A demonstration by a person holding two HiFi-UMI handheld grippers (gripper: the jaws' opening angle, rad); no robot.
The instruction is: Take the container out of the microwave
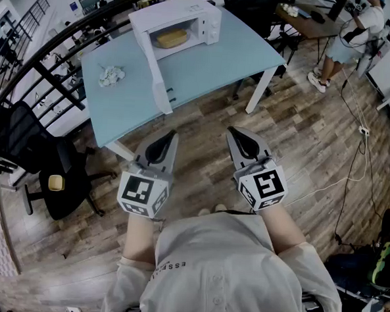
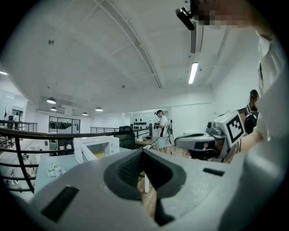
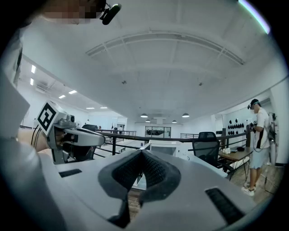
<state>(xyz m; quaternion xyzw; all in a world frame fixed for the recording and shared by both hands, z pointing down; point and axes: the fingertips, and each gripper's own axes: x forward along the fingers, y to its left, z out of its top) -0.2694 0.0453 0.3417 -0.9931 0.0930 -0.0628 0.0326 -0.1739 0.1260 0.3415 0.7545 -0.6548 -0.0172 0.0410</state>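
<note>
Pale blue table (image 1: 213,67) on a wood-plank floor carried the white microwave (image 1: 207,17) at its far end, door (image 1: 157,74) swung wide towards the person. Inside the cavity sat the yellowish container (image 1: 170,38), low and oblong, with its long axis across the opening.

It lay ahead of both tongs and a little to the left, well apart from them. The left gripper (image 1: 172,137) and right gripper (image 1: 233,132) were held side by side close to the body, short of the table edge. Each had its jaws pressed together with nothing between them.

The left gripper looked slightly nearer, but the open door stood along its line. The right probably had the freer path into the cavity.

The head view alone showed the container whole. The left gripper view caught only a yellow sliver of it past the door. The right gripper view showed the microwave's white body, its inside not readable.
</note>
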